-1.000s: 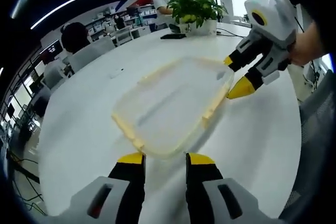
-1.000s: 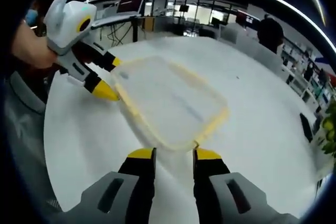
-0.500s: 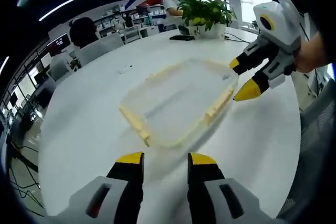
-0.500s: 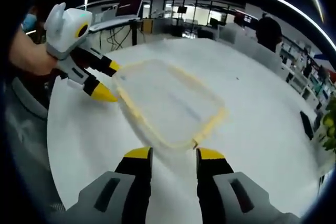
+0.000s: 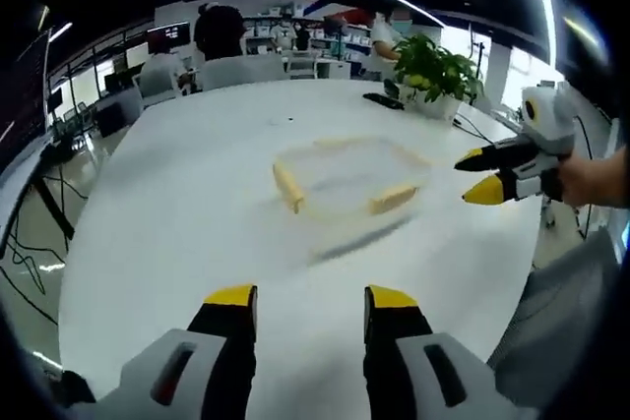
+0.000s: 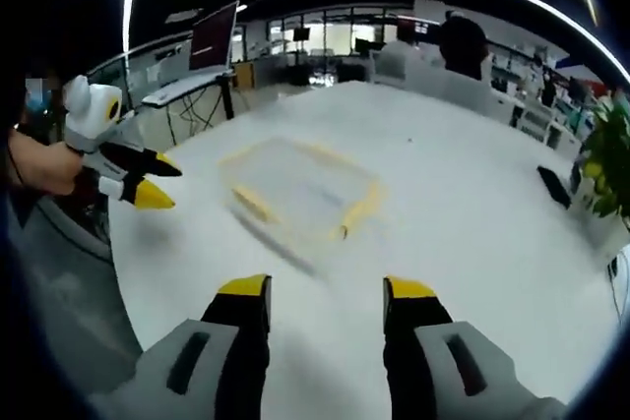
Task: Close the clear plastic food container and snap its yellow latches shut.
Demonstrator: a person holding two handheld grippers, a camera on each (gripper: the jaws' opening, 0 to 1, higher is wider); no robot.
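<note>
Lying mid-bench, lid on: clear rectangular plastic food container (image 5: 346, 178) with yellow latches (image 5: 287, 187). Left claw (image 5: 309, 298), right claw (image 6: 326, 288): both wide, empty, well apart from it. Approach squarely; press each latch flat.

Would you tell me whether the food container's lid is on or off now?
On: the container lies flat on the table with its lid over it. Whether its latches are snapped, I cannot tell.

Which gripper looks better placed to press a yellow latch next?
Neither clearly. The left gripper and right gripper are open, both clear of the container, flanking it on the table.
</note>
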